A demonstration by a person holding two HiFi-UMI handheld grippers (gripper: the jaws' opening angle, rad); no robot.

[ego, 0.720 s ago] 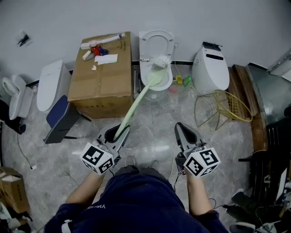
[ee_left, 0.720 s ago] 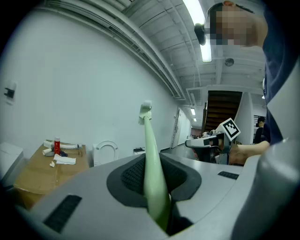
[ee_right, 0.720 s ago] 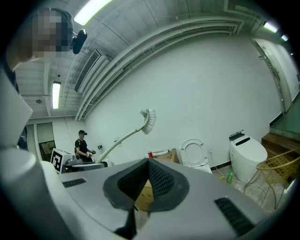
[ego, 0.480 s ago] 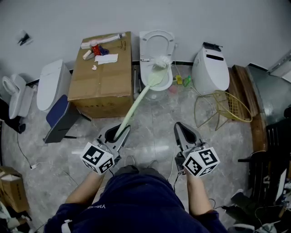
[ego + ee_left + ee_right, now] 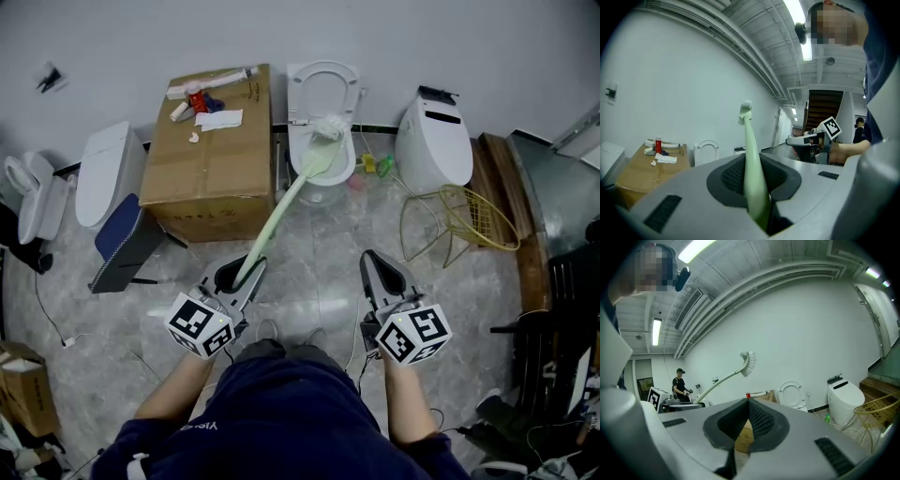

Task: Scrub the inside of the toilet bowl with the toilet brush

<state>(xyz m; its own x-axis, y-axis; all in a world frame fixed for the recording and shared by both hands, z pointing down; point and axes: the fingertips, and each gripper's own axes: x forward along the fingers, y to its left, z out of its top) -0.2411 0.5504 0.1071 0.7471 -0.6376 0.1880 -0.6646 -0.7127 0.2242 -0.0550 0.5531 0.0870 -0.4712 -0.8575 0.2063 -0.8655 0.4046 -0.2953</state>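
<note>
Low at seven o'clock in the head view, the left gripper (image 5: 242, 274) was clenched on the pale green handle of the toilet brush (image 5: 281, 211). The brush slanted up toward twelve o'clock, its bristles over the back of the open toilet bowl (image 5: 351, 165). At five o'clock the right gripper (image 5: 379, 266) had its jaws pressed together, empty. A cardboard box (image 5: 211, 169) stood at eleven o'clock, just beside the bowl.

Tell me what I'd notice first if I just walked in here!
The long pale green toilet brush stands out, clamped in the left gripper and reaching toward the open white toilet by the back wall. Next come the big cardboard box just left of that toilet, and the right gripper, shut on nothing.
</note>
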